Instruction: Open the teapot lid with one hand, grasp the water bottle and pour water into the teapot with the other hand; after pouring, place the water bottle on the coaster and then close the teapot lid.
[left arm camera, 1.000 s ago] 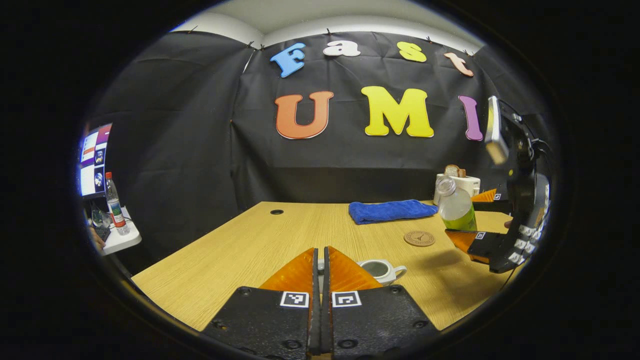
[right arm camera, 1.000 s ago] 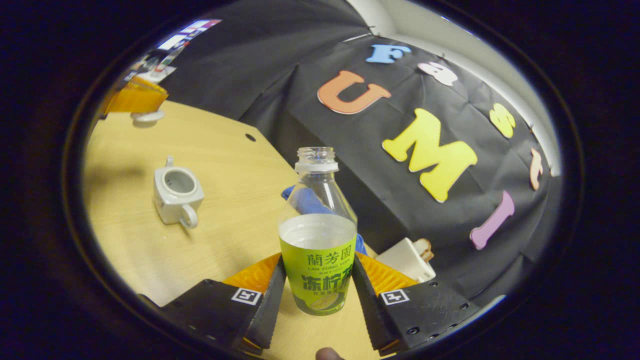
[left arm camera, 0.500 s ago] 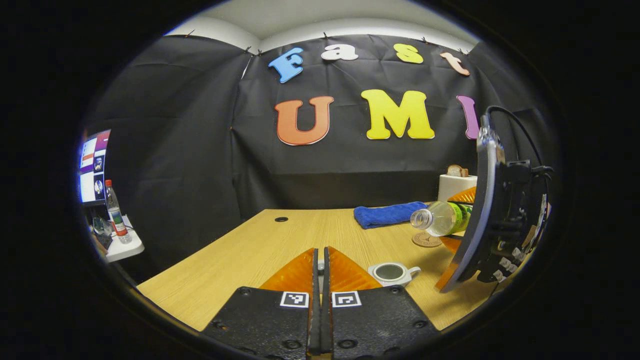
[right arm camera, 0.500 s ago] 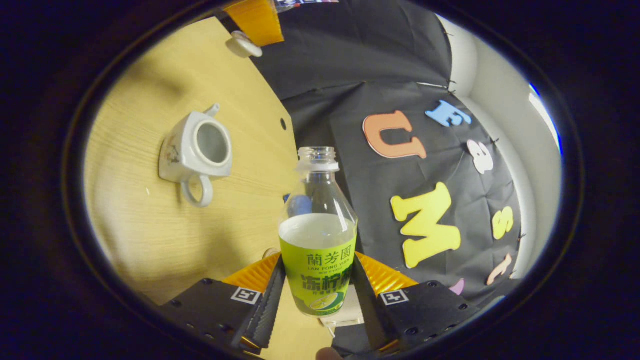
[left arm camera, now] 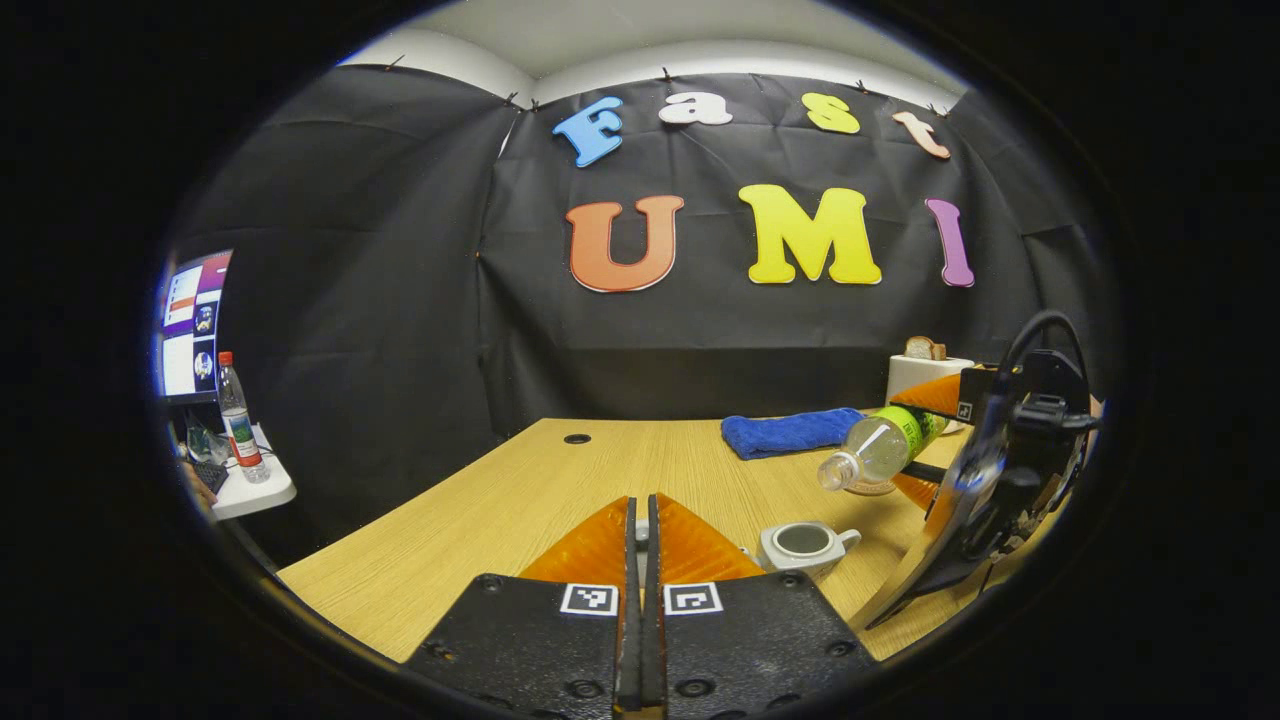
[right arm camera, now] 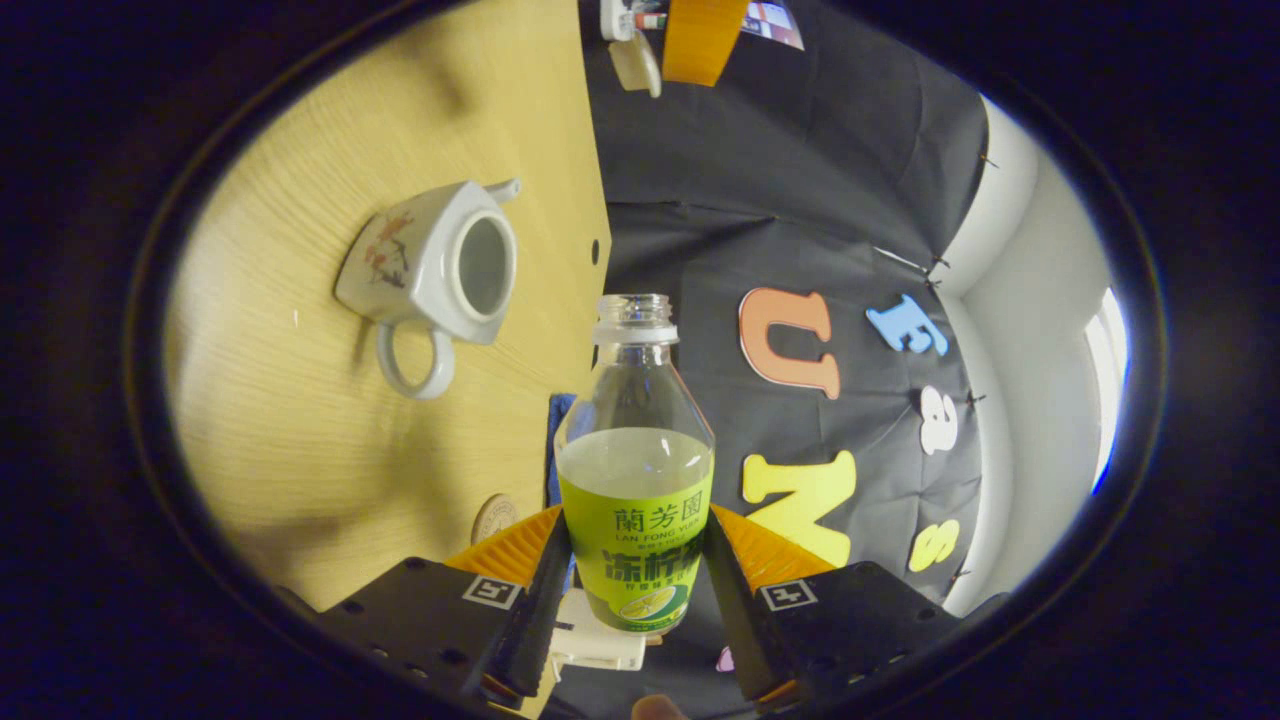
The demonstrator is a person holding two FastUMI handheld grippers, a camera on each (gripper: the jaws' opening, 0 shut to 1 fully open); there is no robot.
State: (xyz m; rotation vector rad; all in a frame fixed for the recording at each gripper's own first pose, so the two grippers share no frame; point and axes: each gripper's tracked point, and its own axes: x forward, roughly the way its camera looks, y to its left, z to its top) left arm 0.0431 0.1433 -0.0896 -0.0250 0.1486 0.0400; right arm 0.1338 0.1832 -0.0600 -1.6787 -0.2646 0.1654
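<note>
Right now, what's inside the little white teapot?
The teapot has its lid off, and the right gripper view looks into its round opening. Only a grey, shadowed inside shows, and no water can be made out. The bottom is too dark to tell.

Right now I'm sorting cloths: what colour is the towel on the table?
Blue; the towel shows best in the left gripper view.
</note>
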